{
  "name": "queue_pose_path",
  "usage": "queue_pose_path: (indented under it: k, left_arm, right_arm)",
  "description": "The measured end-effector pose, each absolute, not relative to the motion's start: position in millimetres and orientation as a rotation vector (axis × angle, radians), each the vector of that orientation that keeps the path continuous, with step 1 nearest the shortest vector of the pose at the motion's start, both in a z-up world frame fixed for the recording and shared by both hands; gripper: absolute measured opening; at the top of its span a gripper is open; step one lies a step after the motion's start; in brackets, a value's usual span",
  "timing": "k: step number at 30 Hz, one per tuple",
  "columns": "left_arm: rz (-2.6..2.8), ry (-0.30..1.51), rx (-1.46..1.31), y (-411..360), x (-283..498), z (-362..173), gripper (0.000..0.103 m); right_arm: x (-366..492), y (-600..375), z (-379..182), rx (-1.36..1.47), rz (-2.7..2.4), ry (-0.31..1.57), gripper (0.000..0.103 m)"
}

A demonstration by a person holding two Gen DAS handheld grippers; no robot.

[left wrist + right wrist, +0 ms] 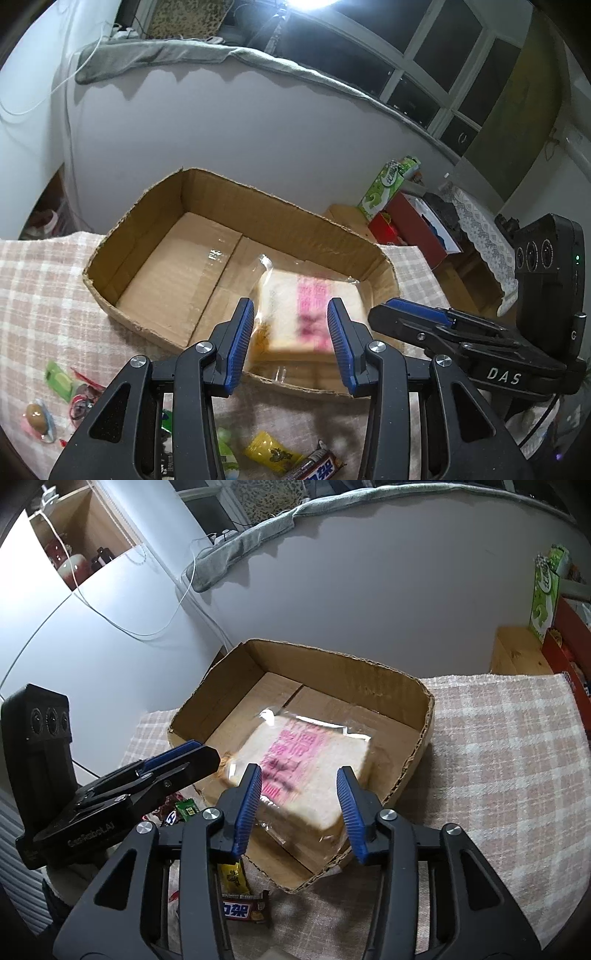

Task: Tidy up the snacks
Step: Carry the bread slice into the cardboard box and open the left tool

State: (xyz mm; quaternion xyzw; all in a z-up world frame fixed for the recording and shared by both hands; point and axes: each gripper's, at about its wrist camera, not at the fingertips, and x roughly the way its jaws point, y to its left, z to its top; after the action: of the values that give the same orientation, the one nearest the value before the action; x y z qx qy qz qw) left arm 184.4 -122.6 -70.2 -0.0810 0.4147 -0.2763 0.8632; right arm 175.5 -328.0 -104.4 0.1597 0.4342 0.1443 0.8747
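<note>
Bread pack point(306, 760) already inside the cardboard box point(147, 236), at its near right corner, tilted, near edge apparently propped on the box's near wall. Blurred in both views, so probably not settled yet.

Left hand-held gripper point(291, 306): jaws partly open, hovering over the near edge of the pack, no pad seen pressing on it. Right hand-held gripper point(299, 771): jaws likewise partly apart, the pack's near corner below and between them, nothing clamped as far as can be told.

To finish this step well:
- Lift both hand-held grippers straight up and back, clear of the crinkly wrapper, so no pad drags the pack out again.
- Check that the pack drops flat on the box floor; if it rests on the wall, nudge it gently toward the far side with a closed tip, not a squeeze, since soft bread likely dents.
- Leave the far left half of the box free for the rest.

Still out on the checked cloth of the table point(498, 738), near the box: a yellow sweet point(273, 452), a chocolate bar point(243, 910), and other small wrapped sweets at the left.
</note>
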Motion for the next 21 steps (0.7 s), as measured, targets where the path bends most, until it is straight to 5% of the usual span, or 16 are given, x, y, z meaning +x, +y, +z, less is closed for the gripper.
queue_pose_path:
  k: [21]
  left_arm:
    - [-0.533, 0.772, -0.199, -59.6, 126.5, -35.0, 0.04]
  right_arm:
    - [115.3, -301.3, -63.1, 0.219, 0.327, 0.836, 0.044]
